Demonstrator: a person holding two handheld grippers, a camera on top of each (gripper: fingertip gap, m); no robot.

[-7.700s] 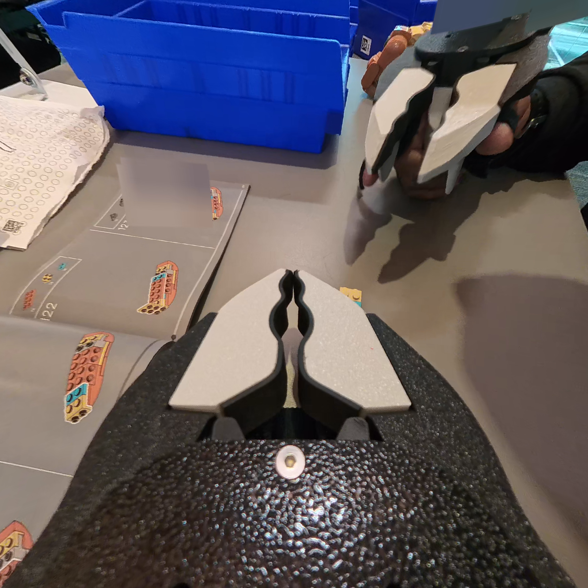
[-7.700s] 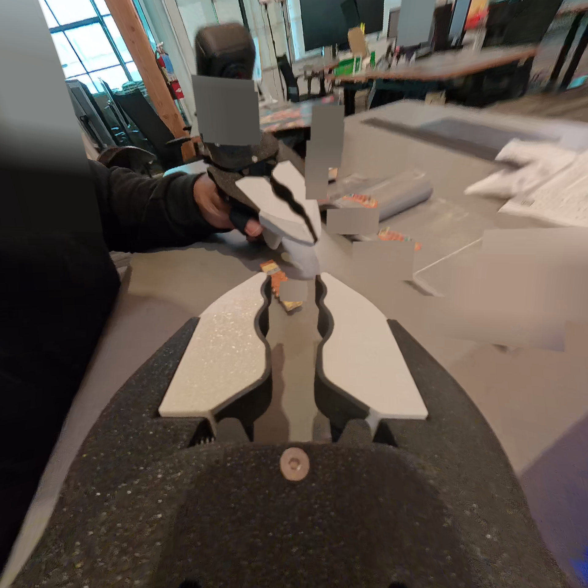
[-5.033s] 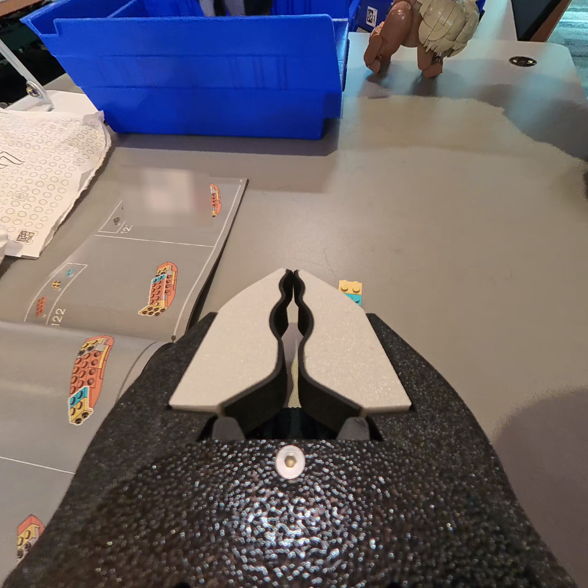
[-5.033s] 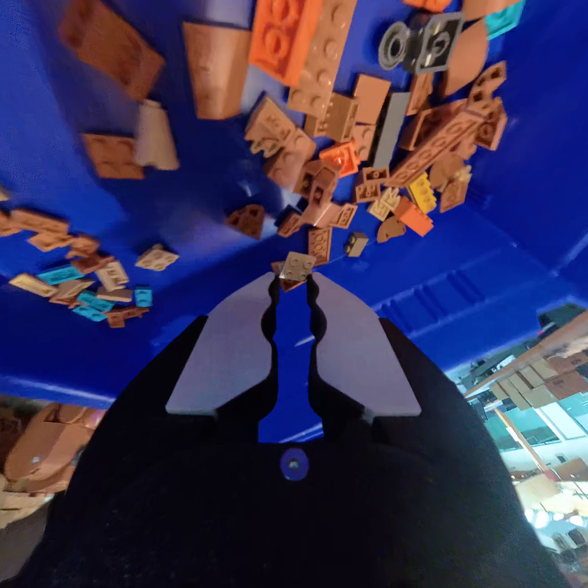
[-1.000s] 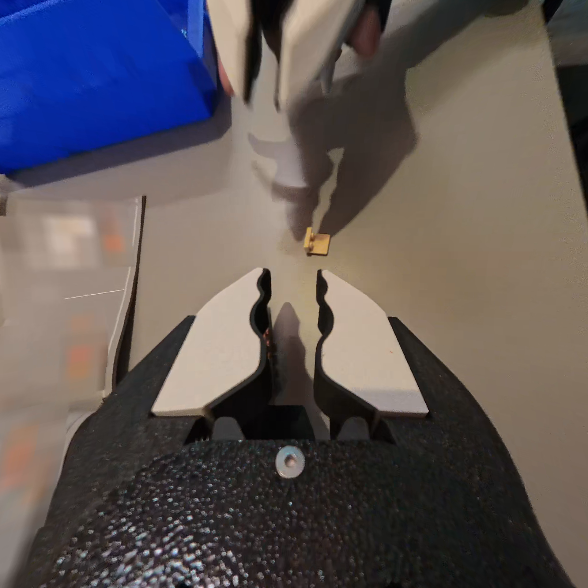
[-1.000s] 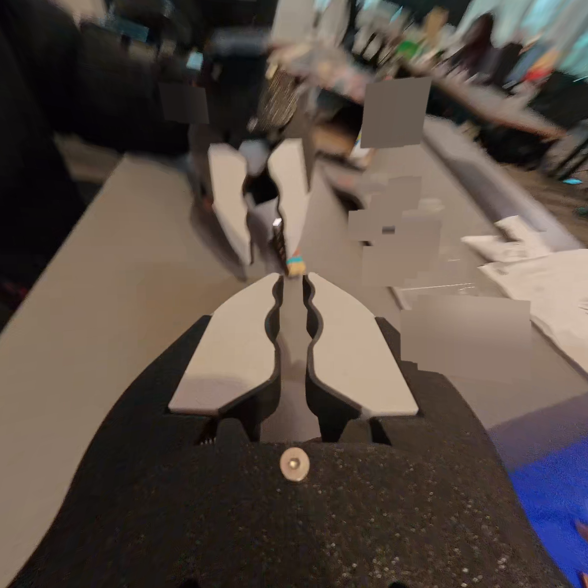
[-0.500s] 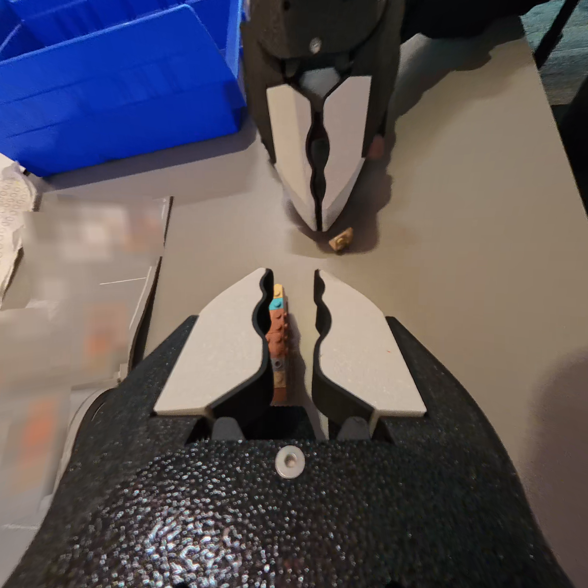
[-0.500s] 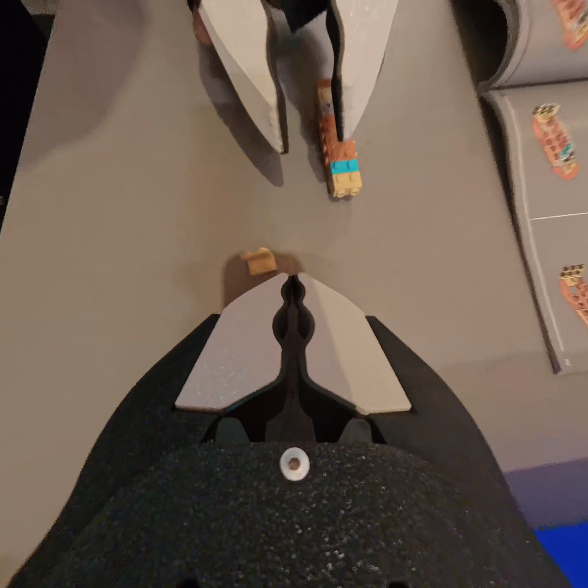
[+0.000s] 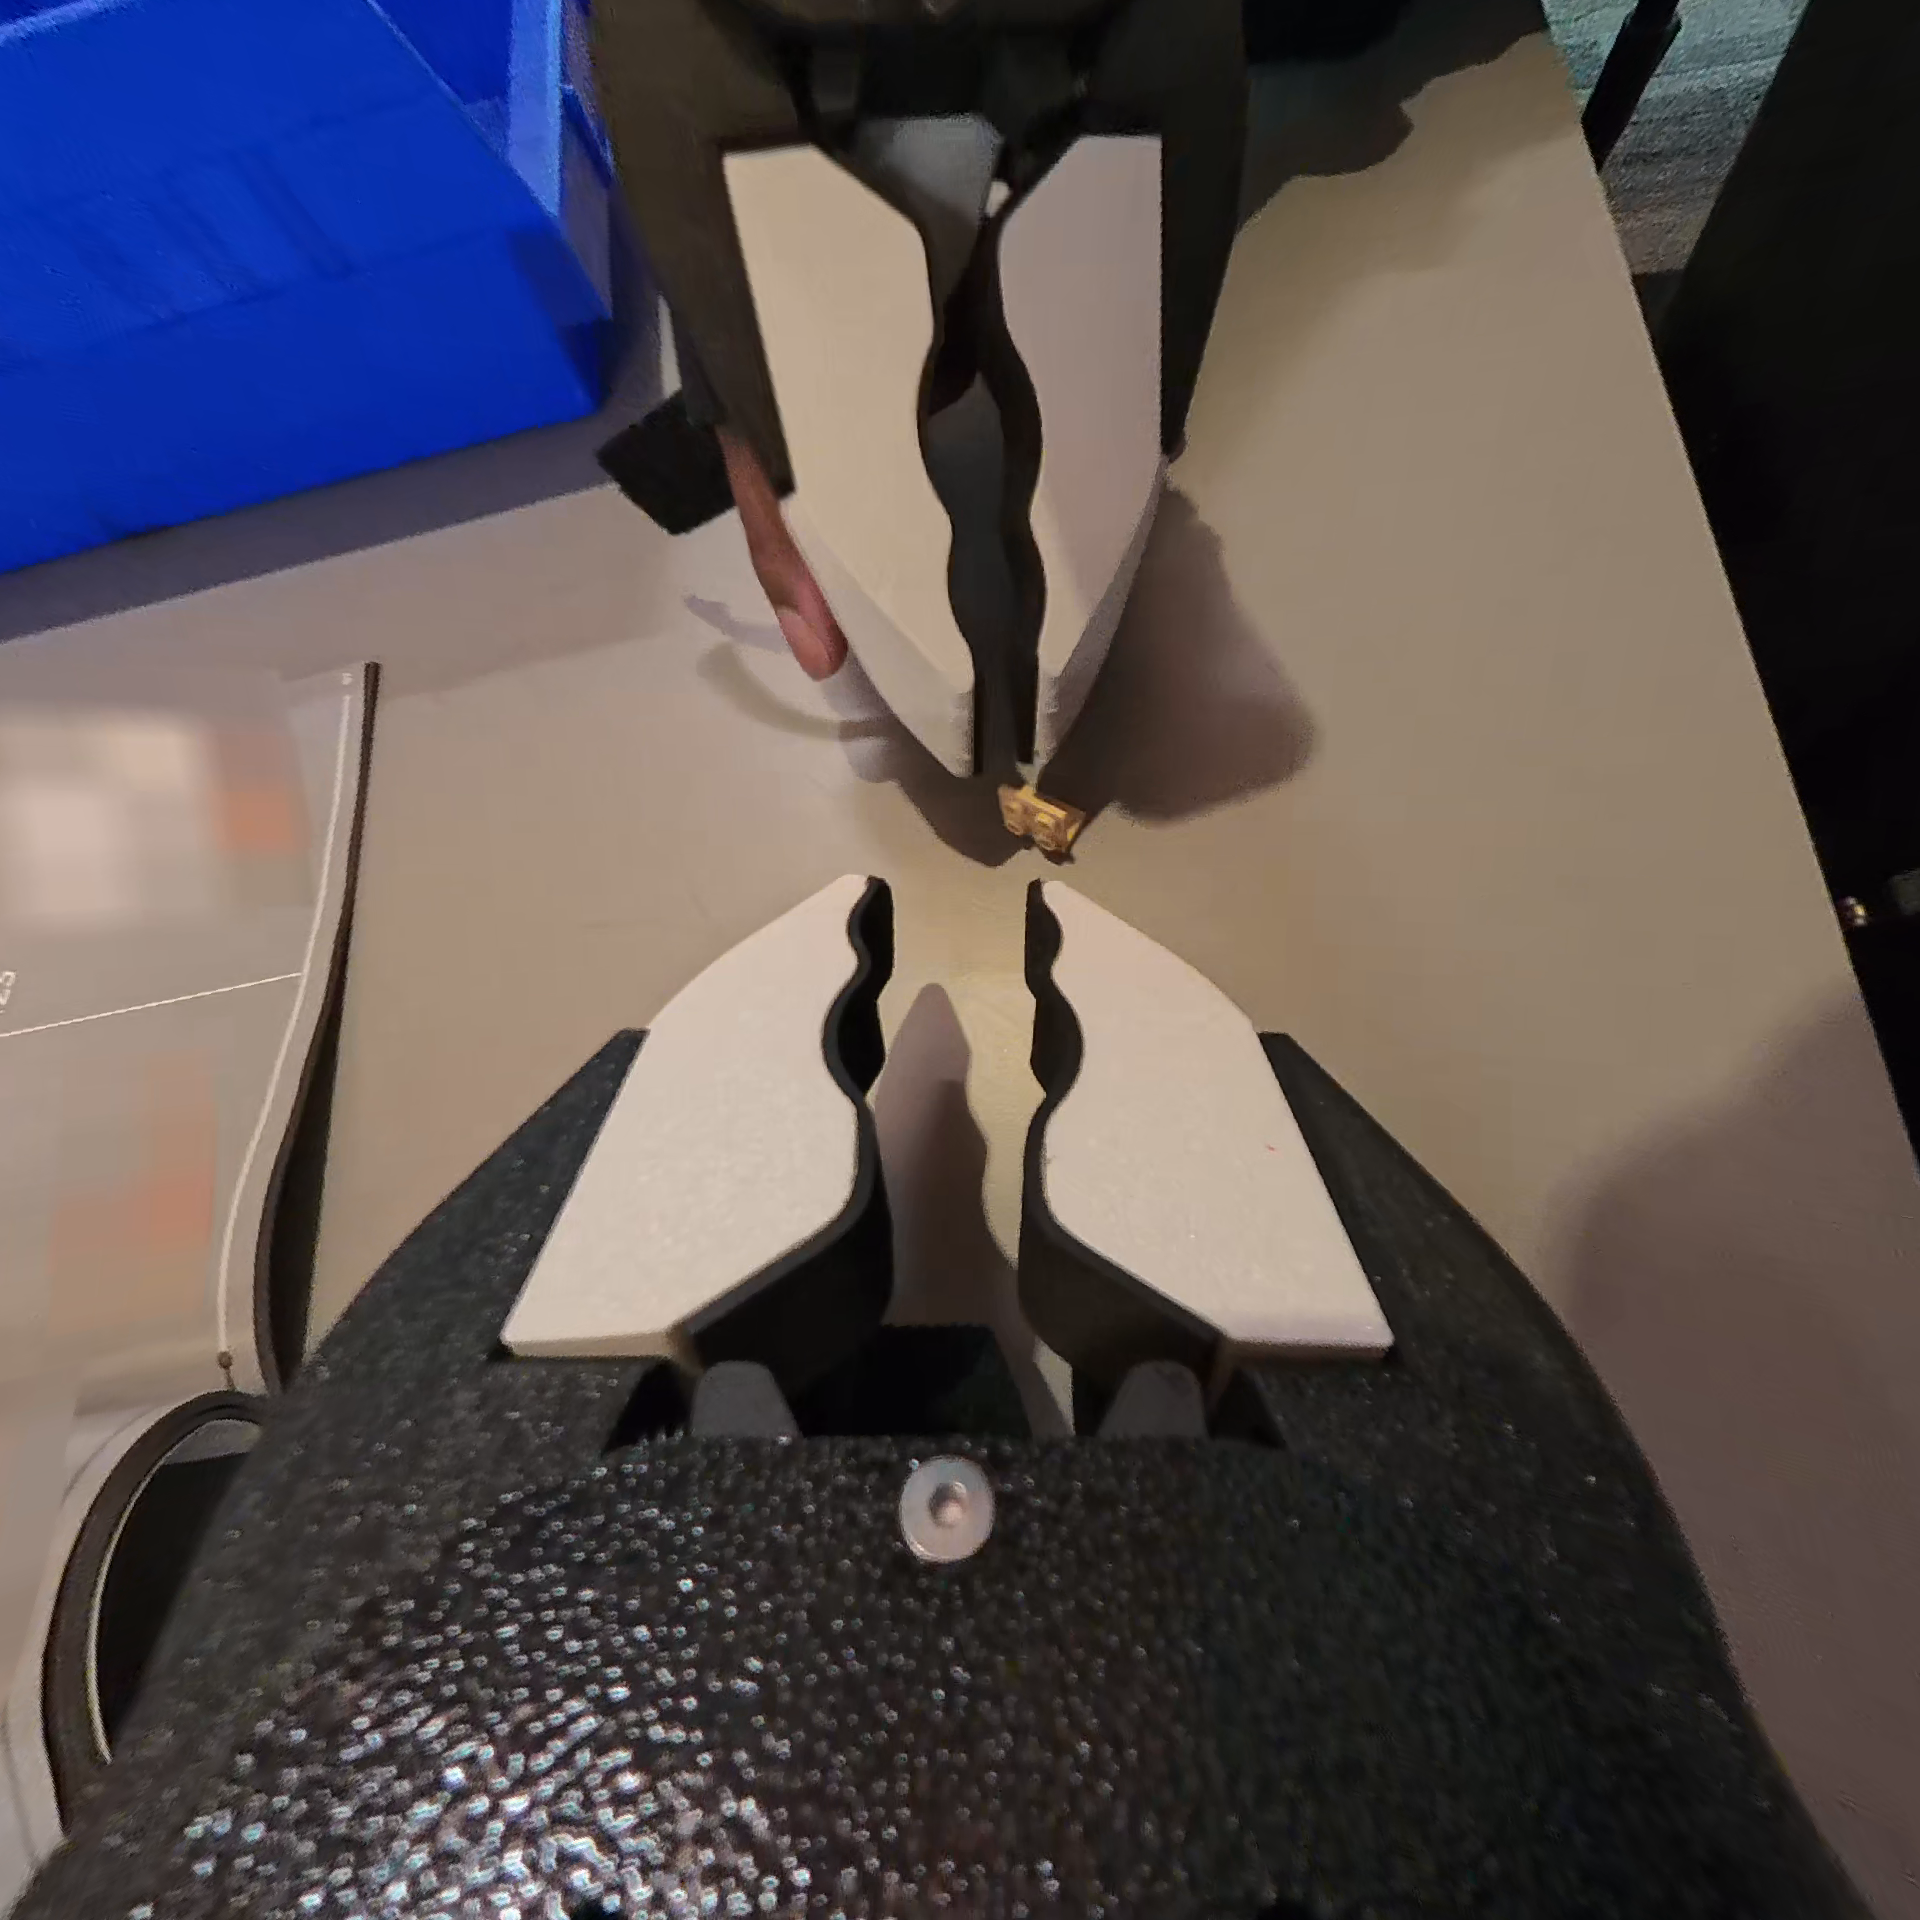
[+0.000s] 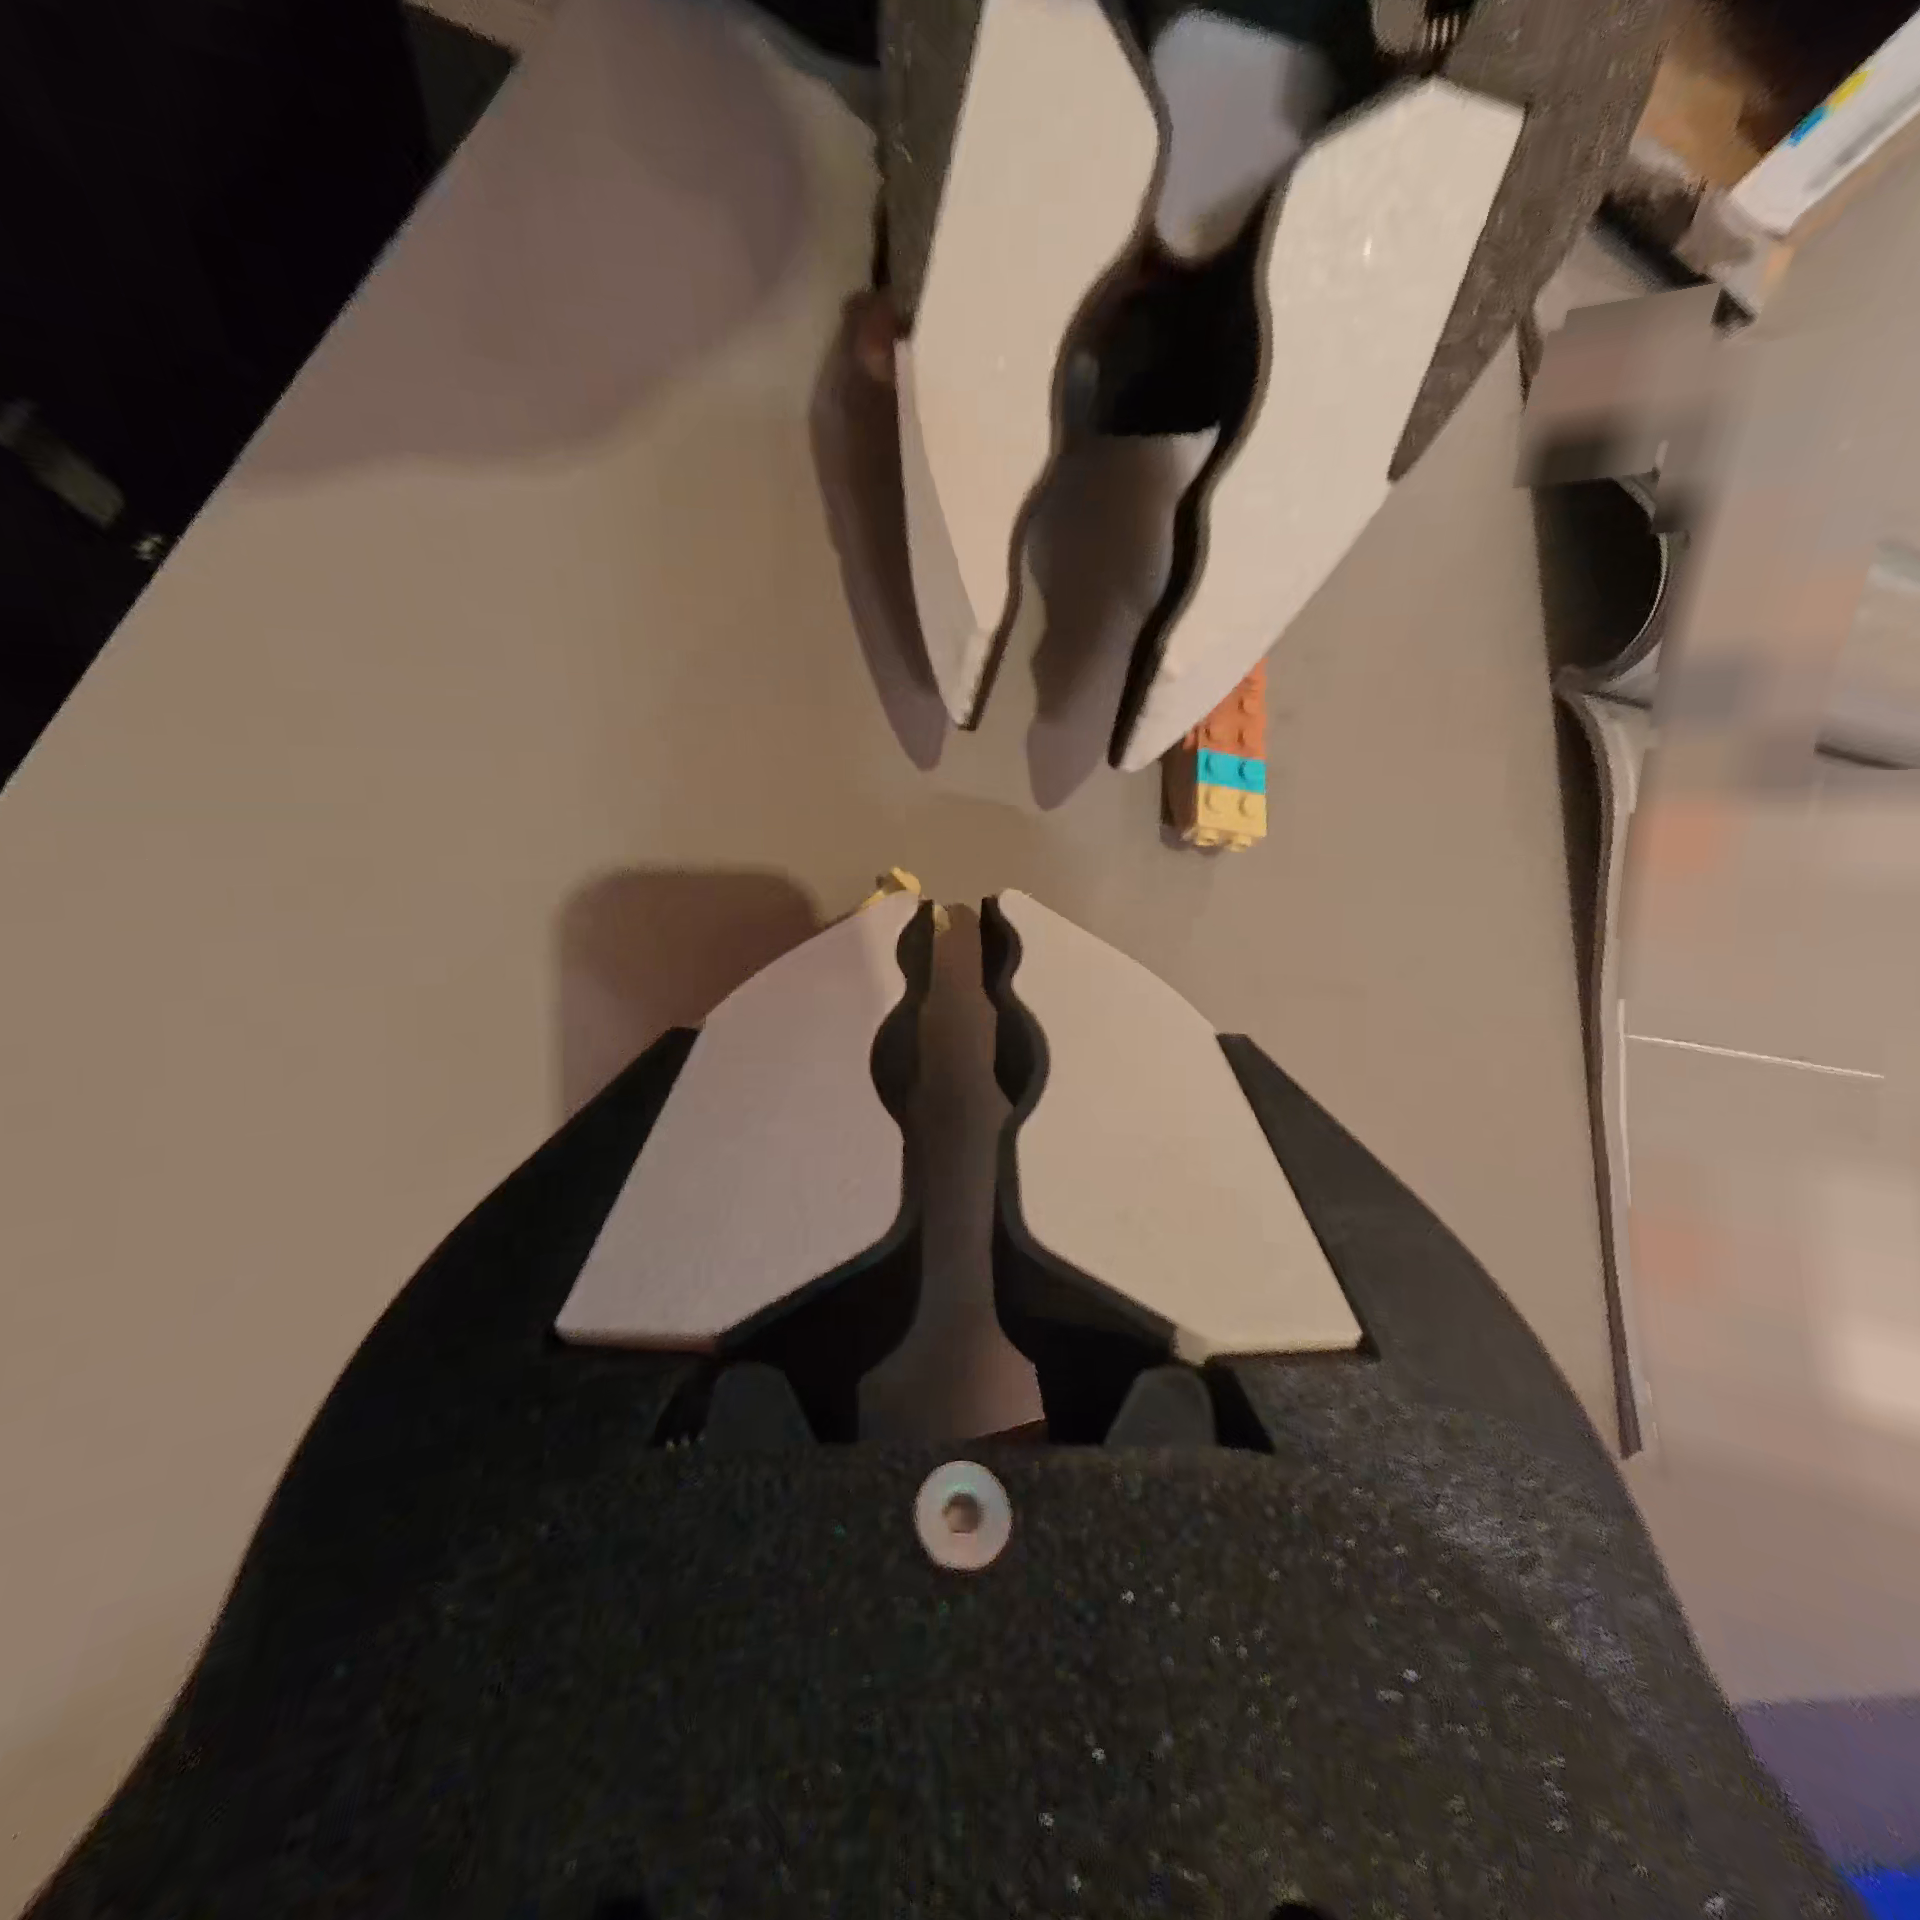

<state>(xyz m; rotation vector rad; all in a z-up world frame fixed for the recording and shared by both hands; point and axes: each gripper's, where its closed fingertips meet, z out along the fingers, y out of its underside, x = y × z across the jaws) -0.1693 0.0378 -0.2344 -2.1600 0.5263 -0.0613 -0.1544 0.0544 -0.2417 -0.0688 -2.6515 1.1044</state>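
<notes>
Tan plate (image 9: 1041, 823) seemingly touches right tongs (image 10: 956, 914) tips.

A blue bin (image 9: 260, 260) and an open booklet (image 9: 156, 935) lie on the table (image 9: 1403, 935).

a blue bin (image 9: 260, 260), a tan brick (image 9: 1042, 824), grey table (image 9: 1403, 727)

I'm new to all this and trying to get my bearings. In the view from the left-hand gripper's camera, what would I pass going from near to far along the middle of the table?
Left gripper with its fingers apart → small tan brick lying on the grey table → right gripper pointing back toward the camera.
</notes>
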